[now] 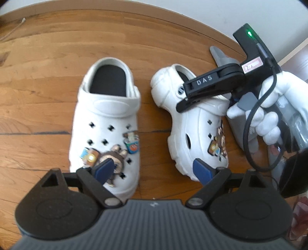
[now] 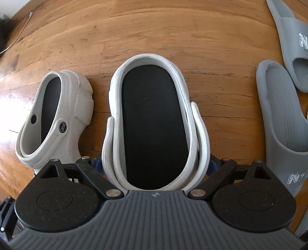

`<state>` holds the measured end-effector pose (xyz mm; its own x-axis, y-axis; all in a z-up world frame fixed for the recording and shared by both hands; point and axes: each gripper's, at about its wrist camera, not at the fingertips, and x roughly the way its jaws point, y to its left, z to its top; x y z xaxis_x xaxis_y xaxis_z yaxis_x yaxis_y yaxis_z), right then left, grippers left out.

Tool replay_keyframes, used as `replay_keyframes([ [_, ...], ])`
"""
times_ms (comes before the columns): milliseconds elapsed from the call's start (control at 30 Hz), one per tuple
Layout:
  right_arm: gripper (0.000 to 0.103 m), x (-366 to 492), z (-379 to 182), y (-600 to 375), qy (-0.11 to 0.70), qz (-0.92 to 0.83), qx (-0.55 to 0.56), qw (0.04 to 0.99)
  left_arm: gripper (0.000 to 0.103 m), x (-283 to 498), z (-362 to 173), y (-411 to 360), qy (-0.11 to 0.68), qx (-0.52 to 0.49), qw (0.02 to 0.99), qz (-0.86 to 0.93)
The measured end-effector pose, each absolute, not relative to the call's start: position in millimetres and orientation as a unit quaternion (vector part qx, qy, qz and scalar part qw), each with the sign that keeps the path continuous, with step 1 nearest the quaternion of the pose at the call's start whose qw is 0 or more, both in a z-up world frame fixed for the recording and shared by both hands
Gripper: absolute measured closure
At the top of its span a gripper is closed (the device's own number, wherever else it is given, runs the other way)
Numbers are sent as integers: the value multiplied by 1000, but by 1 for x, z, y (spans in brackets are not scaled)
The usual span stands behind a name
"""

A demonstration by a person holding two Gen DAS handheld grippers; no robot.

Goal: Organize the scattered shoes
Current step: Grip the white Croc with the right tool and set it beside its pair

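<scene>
Two white clogs with cartoon charms stand side by side on the wooden floor. In the left wrist view the left clog (image 1: 107, 119) lies flat and the right clog (image 1: 194, 123) leans on its side. My left gripper (image 1: 154, 169) is open and empty, hovering just above their toes. My right gripper (image 2: 155, 163) straddles the right clog (image 2: 154, 123) with its fingers on both sides of the clog's body, shut on it. The other clog (image 2: 55, 119) lies to its left. The right gripper's body (image 1: 227, 80) shows over the right clog in the left wrist view.
Two grey slides (image 2: 279, 123) (image 2: 292, 38) lie on the floor right of the clogs. A white cable (image 2: 19, 32) runs at the far left. A white baseboard and wall (image 1: 173, 7) border the floor beyond the clogs.
</scene>
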<state>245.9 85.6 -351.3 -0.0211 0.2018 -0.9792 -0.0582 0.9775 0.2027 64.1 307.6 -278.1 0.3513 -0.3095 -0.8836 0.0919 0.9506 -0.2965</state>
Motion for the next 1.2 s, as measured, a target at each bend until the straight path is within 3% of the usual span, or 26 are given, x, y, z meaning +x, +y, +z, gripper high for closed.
replay_keyframes([
  [367,9,244,-356,101,721,93,67,683,14,77,-259,306,540,-73,838,-33],
  [1200,5,238,-350,112,720,137,50,678,14,74,-259,314,526,-80,846,-41],
])
